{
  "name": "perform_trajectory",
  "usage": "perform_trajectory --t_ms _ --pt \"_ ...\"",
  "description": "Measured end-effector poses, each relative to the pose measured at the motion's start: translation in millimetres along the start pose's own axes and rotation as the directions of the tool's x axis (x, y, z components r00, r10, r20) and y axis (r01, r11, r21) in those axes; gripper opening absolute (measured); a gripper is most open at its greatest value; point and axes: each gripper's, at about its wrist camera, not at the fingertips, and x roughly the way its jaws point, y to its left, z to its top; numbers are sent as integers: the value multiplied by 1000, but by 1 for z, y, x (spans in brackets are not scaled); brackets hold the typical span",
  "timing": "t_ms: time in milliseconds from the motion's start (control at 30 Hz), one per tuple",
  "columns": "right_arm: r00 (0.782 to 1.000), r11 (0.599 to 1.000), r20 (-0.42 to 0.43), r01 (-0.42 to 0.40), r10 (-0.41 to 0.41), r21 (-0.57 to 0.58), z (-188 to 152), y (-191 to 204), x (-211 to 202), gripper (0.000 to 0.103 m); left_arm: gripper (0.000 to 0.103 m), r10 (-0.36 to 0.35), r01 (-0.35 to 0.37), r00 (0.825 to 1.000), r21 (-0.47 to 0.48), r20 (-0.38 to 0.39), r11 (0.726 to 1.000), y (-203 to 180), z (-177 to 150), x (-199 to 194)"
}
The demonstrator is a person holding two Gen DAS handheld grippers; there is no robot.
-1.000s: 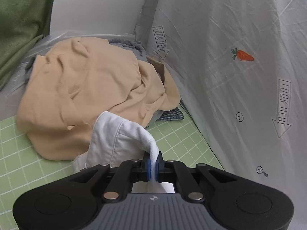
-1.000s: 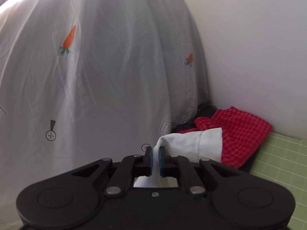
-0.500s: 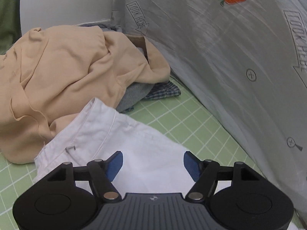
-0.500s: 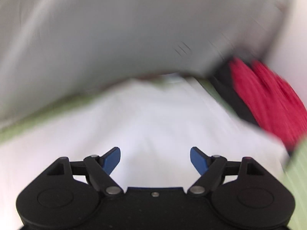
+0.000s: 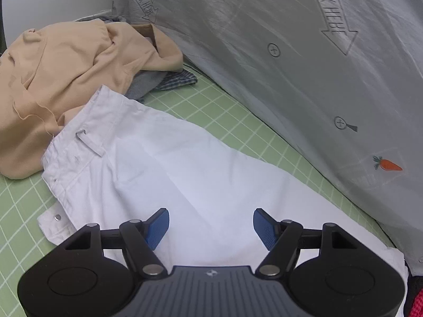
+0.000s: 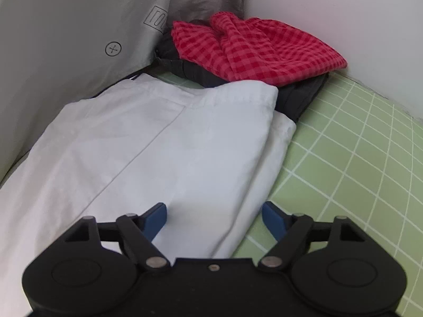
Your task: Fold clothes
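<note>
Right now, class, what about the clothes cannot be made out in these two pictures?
- Left wrist view: the white cotton trousers near end is hidden by the left gripper.
- Left wrist view: the grey garment is mostly buried under the crumpled beige shirt.
- Right wrist view: the black garment is mostly covered by the red checked cloth.

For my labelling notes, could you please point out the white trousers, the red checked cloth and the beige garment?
white trousers [image 5: 201, 169]: left wrist view, mid leg.
red checked cloth [image 6: 253, 45]: right wrist view, centre folds.
beige garment [image 5: 66, 63]: left wrist view, crumpled middle.
</note>
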Motion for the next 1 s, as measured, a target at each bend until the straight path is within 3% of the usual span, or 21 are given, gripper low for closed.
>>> perform_trajectory --t_ms 67,100,133,267,400,500,567,600,633,700,767,800,1000 --pt "1000 997 5 -11 12 -80 0 0 -3 24 71 -32 33 999 36 -20 999 -9 -11 -9" --pt "1000 996 3 -19 19 -86 -3 -5 -7 11 71 -48 49 998 53 -29 997 -13 -16 -13" --pt "1000 997 -1 -27 27 -79 -7 -12 -12 6 71 -62 64 998 66 -33 996 -16 -22 -19" --pt "998 997 -16 -60 59 -49 -21 -41 -32 0 71 -116 121 992 117 -51 986 -26 -49 -43" --pt "1000 1000 -25 1 -1 -18 -58 -94 -66 0 71 -155 162 986 139 -61 977 -25 -74 -68" --pt "999 1000 -34 1 -1 6 -76 -130 -87 0 71 -155 166 985 161 -79 973 -24 -92 -79" --pt "999 999 -34 -36 37 25 -77 -140 -90 6 71 -150 166 983 170 -102 971 -26 -103 -83" --pt "998 998 -34 -55 56 35 -77 -145 -91 23 71 -148 166 983 174 -111 971 -28 -108 -84" --pt "997 996 -33 -74 76 44 -77 -150 -93 53 71 -148 167 982 181 -114 969 -31 -111 -85" --pt "993 992 -15 -118 119 41 -70 -148 -91 75 72 -152 172 982 198 -112 965 -38 -117 -89" --pt "987 986 -1 -162 162 31 -60 -144 -86 89 81 -156 174 983 214 -100 961 -47 -123 -92" --pt "983 983 1 -183 183 22 -54 -140 -82 103 84 -158 175 983 223 -94 959 -51 -126 -93" --pt "966 966 0 -259 259 23 -17 -115 -36 103 94 -166 185 981 228 -103 956 -72 -138 -86"
